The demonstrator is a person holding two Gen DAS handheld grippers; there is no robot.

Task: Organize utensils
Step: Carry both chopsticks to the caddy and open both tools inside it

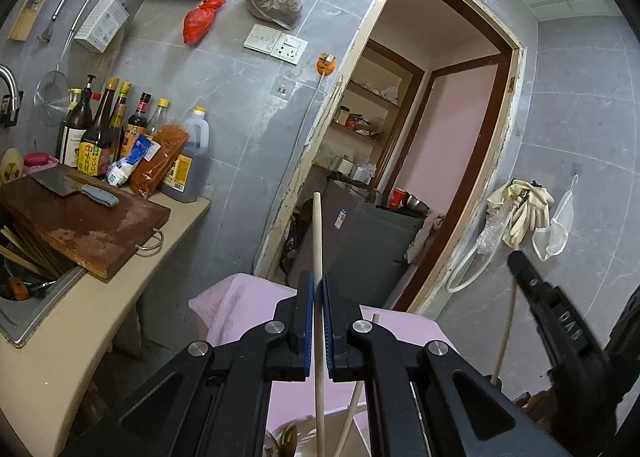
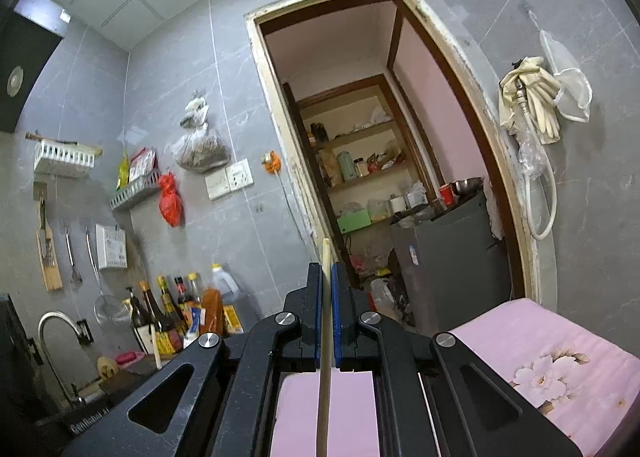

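Note:
My left gripper is shut on a pale wooden chopstick that stands upright between the blue pads, its tip well above them. My right gripper is shut on another pale chopstick, also upright. The right gripper shows at the right of the left wrist view, with its chopstick hanging below it. Both are held in the air over a pink cloth, which also shows in the right wrist view. More chopsticks lie in the sink at the left.
A counter on the left carries a wooden cutting board with a cleaver and several sauce bottles. A faucet stands by the sink. A doorway opens ahead, with a grey cabinet inside.

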